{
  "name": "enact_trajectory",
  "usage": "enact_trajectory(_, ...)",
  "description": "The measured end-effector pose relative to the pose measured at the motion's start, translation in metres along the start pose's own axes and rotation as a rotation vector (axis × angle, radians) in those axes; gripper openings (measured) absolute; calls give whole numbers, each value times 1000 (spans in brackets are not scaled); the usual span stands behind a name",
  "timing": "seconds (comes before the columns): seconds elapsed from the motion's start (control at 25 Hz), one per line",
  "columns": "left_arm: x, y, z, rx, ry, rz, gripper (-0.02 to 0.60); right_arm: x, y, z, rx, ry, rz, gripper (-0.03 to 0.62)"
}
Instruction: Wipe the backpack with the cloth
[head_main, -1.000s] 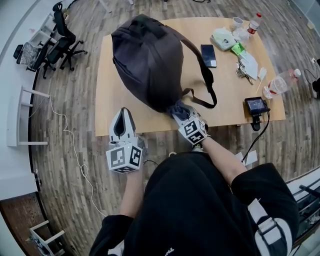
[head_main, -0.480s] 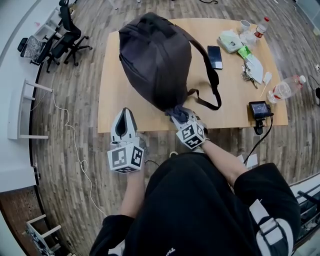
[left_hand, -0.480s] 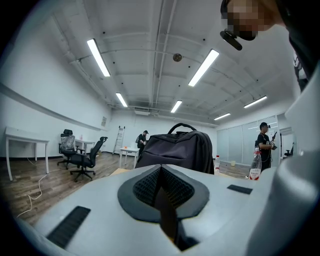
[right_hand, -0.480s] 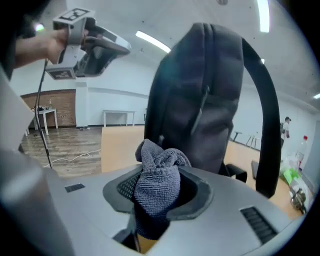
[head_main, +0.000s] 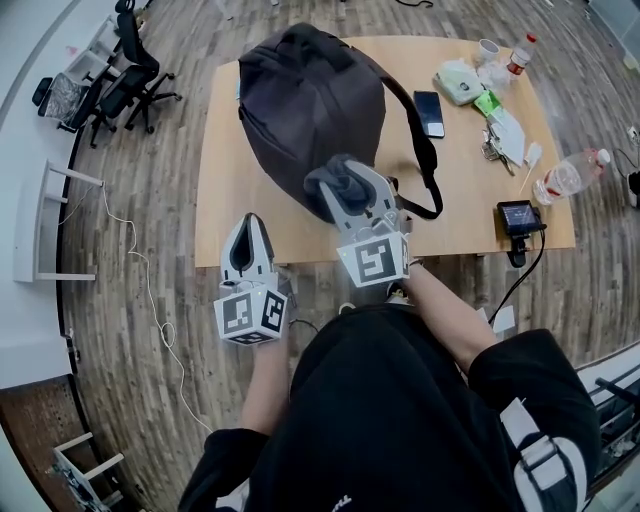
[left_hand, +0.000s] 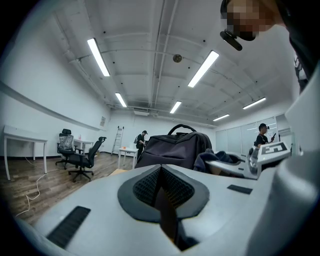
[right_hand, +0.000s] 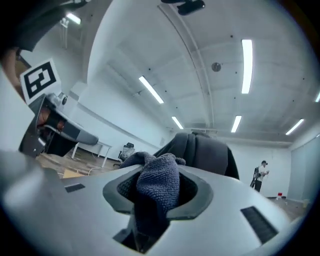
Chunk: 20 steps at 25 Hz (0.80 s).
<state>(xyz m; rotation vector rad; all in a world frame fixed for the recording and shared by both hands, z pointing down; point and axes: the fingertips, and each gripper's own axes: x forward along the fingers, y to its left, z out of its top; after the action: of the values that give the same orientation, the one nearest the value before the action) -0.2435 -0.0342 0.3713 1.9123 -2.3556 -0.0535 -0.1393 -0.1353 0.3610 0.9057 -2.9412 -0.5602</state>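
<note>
A dark grey backpack (head_main: 305, 95) stands on the wooden table (head_main: 240, 225), its strap trailing to the right. My right gripper (head_main: 335, 185) is raised in front of the backpack's near side, shut on a dark blue-grey cloth (head_main: 338, 180). In the right gripper view the cloth (right_hand: 157, 182) bunches out of the jaws, with the backpack (right_hand: 205, 152) just behind. My left gripper (head_main: 247, 238) hangs by the table's near edge, shut and empty; the left gripper view shows the backpack (left_hand: 172, 150) ahead and the right gripper (left_hand: 225, 162) with the cloth at its right.
On the table's right side lie a phone (head_main: 430, 112), keys and small packets (head_main: 495, 125), a plastic bottle (head_main: 565, 180) and a small screen device (head_main: 518, 216). Office chairs (head_main: 125, 85) stand on the floor at far left. A cable (head_main: 150, 290) runs across the floor.
My right gripper has risen with the cloth from the table's near edge up in front of the backpack's near side. The left gripper has stayed where it was.
</note>
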Motion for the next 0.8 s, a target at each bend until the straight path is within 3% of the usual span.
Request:
enact_trajectory(0.2,6,-3,-1,-5,4,-20,15,10,-29,63,-78,-155,-53,132)
enact_trajectory(0.4,11,-6,1,-5,8,-40,15,23,-55,82,-128,-182,-51,132)
enact_trajectory(0.64,15,-7,0,-9,12,-56,15,22,-156,71,44,-131,-267,132)
enact_trajectory(0.8,17,-9,-3,-11,18,-66,15,15,-169,59,110,-145,-223,132)
